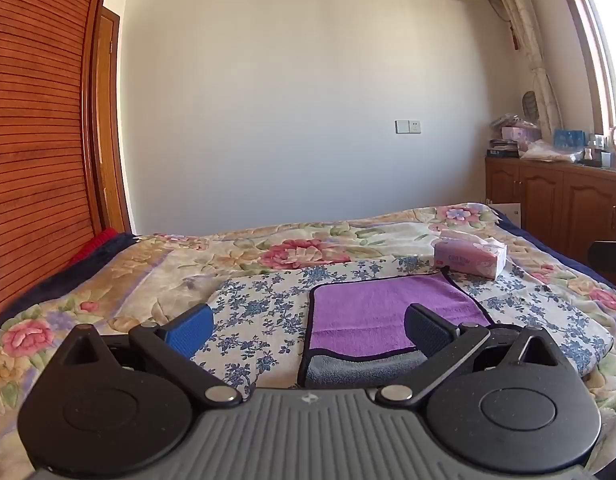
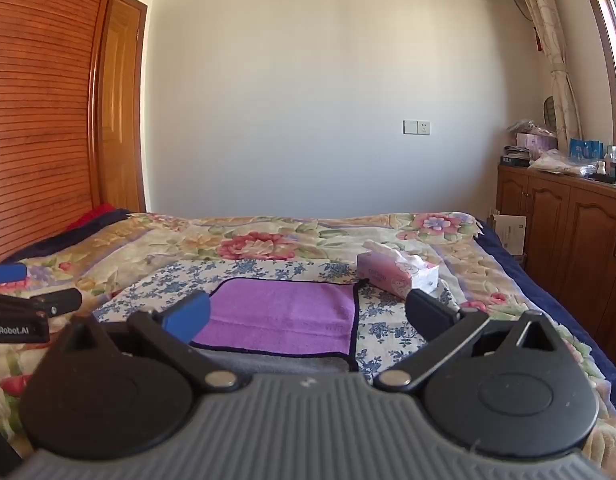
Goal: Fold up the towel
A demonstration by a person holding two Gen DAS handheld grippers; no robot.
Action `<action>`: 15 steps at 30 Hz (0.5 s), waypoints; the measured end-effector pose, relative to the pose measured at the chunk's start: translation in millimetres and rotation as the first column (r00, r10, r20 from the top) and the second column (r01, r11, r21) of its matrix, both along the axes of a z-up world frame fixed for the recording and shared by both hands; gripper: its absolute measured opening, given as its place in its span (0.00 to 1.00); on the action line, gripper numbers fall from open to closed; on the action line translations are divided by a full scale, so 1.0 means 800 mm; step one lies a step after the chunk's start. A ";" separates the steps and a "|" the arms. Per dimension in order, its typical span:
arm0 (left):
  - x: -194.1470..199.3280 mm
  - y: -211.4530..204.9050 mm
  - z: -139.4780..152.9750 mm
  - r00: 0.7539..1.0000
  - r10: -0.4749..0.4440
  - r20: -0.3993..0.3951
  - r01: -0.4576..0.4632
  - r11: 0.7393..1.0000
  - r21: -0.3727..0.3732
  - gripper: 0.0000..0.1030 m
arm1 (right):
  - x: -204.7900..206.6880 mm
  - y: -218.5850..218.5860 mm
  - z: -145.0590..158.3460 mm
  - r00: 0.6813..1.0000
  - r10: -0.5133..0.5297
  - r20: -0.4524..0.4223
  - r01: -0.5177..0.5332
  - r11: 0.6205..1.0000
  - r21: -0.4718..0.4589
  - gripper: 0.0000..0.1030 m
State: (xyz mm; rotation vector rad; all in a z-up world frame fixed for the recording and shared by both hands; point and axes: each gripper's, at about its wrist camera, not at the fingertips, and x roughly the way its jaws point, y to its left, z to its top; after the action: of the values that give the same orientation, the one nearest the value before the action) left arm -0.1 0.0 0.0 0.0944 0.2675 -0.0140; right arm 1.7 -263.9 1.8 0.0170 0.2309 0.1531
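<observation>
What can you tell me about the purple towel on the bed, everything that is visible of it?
The purple towel looks like soft plush cloth with a dark binding along its edges. Its underside is grey, shown where the near edge is turned over. It lies flat on a blue-flowered white cloth that is spread over the bed. A pink tissue pack sits just past its far right corner; contact is unclear. Both grippers, left and right, are open above its near part, holding nothing.

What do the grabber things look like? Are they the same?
They match. The left gripper and the right gripper each have a ribbed grey body, two round black discs, black arms with silver rivets, one bright blue finger pad and one dark pad. In the right wrist view, the other gripper's side shows white "GenRobot.AI" lettering. No cables or sleeves show.
</observation>
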 end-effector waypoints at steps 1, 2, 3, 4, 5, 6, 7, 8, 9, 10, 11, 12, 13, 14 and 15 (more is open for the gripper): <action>0.000 0.000 0.000 1.000 0.001 0.004 -0.001 1.000 -0.003 1.00 | 0.000 0.000 0.000 1.000 0.000 0.000 0.000 1.000 0.000 1.00; 0.000 0.000 0.000 1.000 0.001 0.005 -0.001 1.000 -0.002 1.00 | 0.000 0.000 0.000 1.000 0.000 0.001 0.000 1.000 0.000 1.00; 0.000 0.000 0.000 1.000 0.001 0.002 -0.001 1.000 -0.001 1.00 | 0.000 0.000 0.000 1.000 0.000 0.002 0.000 1.000 0.000 1.00; 0.000 0.000 0.000 1.000 0.000 0.002 0.000 1.000 0.001 1.00 | 0.000 -0.001 0.000 1.000 0.000 0.002 0.000 1.000 0.000 1.00; 0.001 0.000 0.000 1.000 0.000 0.001 0.000 1.000 0.001 1.00 | 0.000 -0.001 0.000 1.000 -0.001 0.003 0.001 1.000 -0.001 1.00; 0.001 0.000 0.000 1.000 0.001 0.002 -0.001 1.000 0.001 1.00 | 0.000 -0.001 0.000 1.000 -0.001 0.003 0.001 1.000 -0.001 1.00; 0.000 0.000 0.000 1.000 0.000 0.004 0.000 1.000 0.002 1.00 | 0.000 -0.001 0.000 1.000 0.000 0.002 0.000 1.000 -0.001 1.00; 0.000 0.000 0.000 1.000 0.000 0.006 0.000 1.000 0.003 1.00 | 0.000 -0.001 0.000 1.000 0.000 0.003 0.000 1.000 -0.001 1.00; 0.000 0.000 0.000 1.000 0.000 0.007 0.000 1.000 0.003 1.00 | 0.000 -0.001 0.000 1.000 0.000 0.003 0.000 1.000 -0.001 1.00; 0.000 0.000 0.000 1.000 -0.001 0.007 0.001 1.000 0.003 1.00 | 0.000 -0.001 0.000 1.000 0.000 0.003 0.000 1.000 -0.001 1.00; 0.000 0.000 0.000 1.000 0.000 0.008 0.000 1.000 0.003 1.00 | 0.000 -0.001 0.000 1.000 0.000 0.004 0.000 1.000 -0.001 1.00; 0.000 0.000 0.000 1.000 0.000 0.008 0.000 1.000 0.003 1.00 | 0.000 -0.001 0.000 1.000 0.000 0.004 0.000 1.000 0.000 1.00; 0.000 0.000 0.000 1.000 0.000 0.009 0.000 1.000 0.003 1.00 | 0.000 -0.001 -0.001 1.000 0.000 0.003 0.000 1.000 0.000 1.00; 0.000 0.000 0.000 1.000 0.000 0.009 0.000 1.000 0.003 1.00 | 0.000 -0.001 -0.001 1.000 0.000 0.004 0.000 1.000 -0.001 1.00; 0.000 0.000 0.000 1.000 0.000 0.010 0.000 1.000 0.003 1.00 | 0.000 -0.001 -0.001 1.000 0.000 0.004 0.000 1.000 -0.001 1.00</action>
State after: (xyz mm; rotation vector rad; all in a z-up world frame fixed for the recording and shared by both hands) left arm 0.0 0.0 -0.1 0.0975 0.2579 -0.0133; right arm 1.7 -264.6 1.3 0.0160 0.2268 0.1529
